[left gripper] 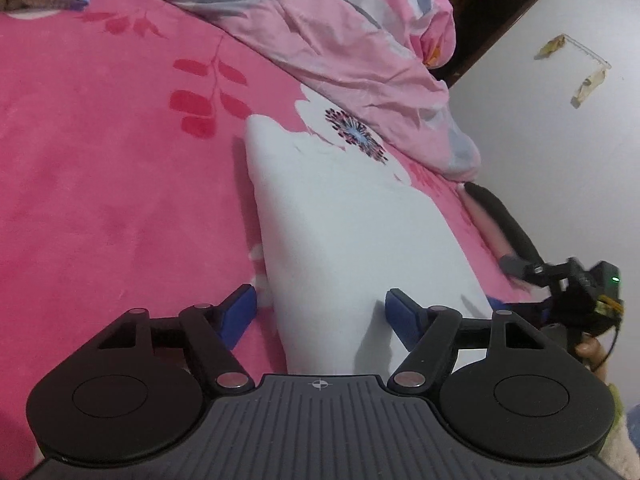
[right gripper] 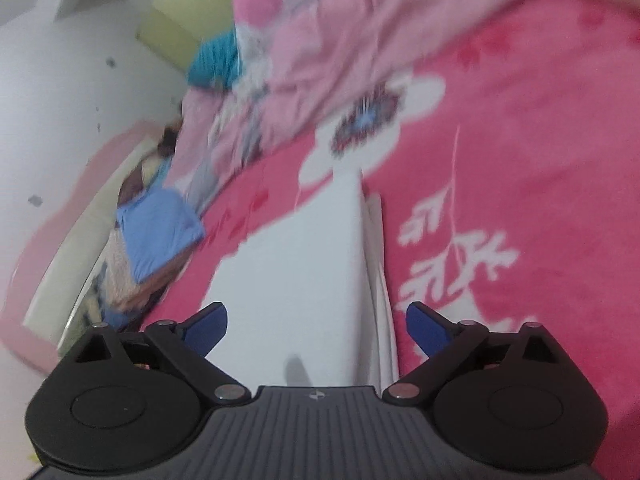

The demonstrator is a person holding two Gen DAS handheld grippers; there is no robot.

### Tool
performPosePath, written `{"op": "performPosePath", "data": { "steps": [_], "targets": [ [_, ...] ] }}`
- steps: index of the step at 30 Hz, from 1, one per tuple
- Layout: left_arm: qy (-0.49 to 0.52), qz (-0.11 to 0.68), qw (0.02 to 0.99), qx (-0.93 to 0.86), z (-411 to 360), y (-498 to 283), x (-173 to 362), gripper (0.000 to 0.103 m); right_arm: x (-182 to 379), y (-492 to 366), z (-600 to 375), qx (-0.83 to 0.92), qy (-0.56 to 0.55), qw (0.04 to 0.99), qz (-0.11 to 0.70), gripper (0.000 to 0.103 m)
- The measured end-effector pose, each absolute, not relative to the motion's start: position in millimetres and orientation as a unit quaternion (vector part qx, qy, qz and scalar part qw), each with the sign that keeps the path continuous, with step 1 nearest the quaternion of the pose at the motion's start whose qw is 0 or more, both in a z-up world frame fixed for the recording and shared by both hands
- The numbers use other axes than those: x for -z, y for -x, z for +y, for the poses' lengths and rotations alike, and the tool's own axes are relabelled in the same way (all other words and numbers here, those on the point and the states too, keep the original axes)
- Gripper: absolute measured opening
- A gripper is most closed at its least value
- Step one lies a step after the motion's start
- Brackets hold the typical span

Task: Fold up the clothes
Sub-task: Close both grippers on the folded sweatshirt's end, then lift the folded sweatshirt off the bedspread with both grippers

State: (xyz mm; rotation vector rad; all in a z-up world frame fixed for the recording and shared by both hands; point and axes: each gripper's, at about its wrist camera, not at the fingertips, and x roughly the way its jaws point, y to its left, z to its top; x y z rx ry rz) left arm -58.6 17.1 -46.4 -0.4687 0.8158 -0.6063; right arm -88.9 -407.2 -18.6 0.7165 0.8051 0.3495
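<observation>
A white garment (left gripper: pixel 340 216) lies folded into a long strip on the pink flowered bedspread (left gripper: pixel 100 160). My left gripper (left gripper: pixel 320 316) is open, its blue fingertips (left gripper: pixel 240 314) spread either side of the strip's near end, above it. In the right wrist view the same white garment (right gripper: pixel 304 272) shows stacked layered edges along its right side. My right gripper (right gripper: pixel 316 326) is open over its near end, holding nothing. The right gripper's body (left gripper: pixel 576 292) shows at the left wrist view's right edge, held by a hand.
A crumpled pink and grey quilt (left gripper: pixel 340 32) is heaped at the back of the bed. Folded blue and patterned clothes (right gripper: pixel 160 228) are stacked by the headboard (right gripper: pixel 60 220). A white wall (left gripper: pixel 560 140) and dark doorway (left gripper: pixel 488 24) lie beyond the bed.
</observation>
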Motion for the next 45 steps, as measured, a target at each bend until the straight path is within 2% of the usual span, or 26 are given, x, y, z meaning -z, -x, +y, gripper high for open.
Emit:
{"op": "performPosePath", "data": {
  "steps": [4, 6, 13, 16, 18, 21, 24, 27, 35, 45],
  "targets": [
    [0.239, 0.388, 0.839, 0.297, 13.9, 36.2, 51.0, 0.072, 32.2, 54.4, -405.2, -0.201, -0.342, 0.828, 0.397, 0.095],
    [0.249, 0.391, 0.832, 0.304, 11.7, 24.5, 53.5, 0.071, 35.8, 35.8, -405.4, -0.224, -0.351, 0.818, 0.398, 0.087],
    [0.270, 0.392, 0.814, 0.332, 6.6, -0.7, 60.9, 0.068, 43.1, 0.0, -391.2, -0.305, -0.317, 0.794, 0.419, 0.077],
    [0.271, 0.388, 0.817, 0.331, 5.3, -5.8, 64.0, 0.059, 46.8, -7.5, -389.3, -0.313, -0.309, 0.790, 0.426, 0.058],
    [0.265, 0.384, 0.822, 0.326, 2.5, -7.2, 63.9, 0.051, 50.0, -16.7, -385.0, -0.312, -0.307, 0.788, 0.432, 0.040],
    [0.259, 0.380, 0.829, 0.320, 0.4, -7.5, 63.4, 0.038, 50.3, -19.2, -377.4, -0.310, -0.294, 0.794, 0.433, 0.028],
    [0.257, 0.370, 0.835, 0.316, 0.7, -4.8, 60.2, 0.026, 41.3, -11.9, -369.8, -0.301, -0.262, 0.814, 0.422, 0.023],
    [0.241, 0.359, 0.847, 0.310, -3.3, 0.2, 53.1, 0.022, 25.2, 0.5, -359.1, -0.286, -0.218, 0.841, 0.405, 0.021],
    [0.214, 0.314, 0.872, 0.307, -12.1, 24.9, 23.7, 0.019, -18.9, 37.2, -333.2, -0.245, -0.120, 0.892, 0.361, 0.019],
    [0.185, 0.252, 0.893, 0.324, -25.2, 73.0, -24.3, 0.018, -62.7, 104.2, -329.5, -0.197, -0.108, 0.934, 0.279, 0.018]
  ]
}}
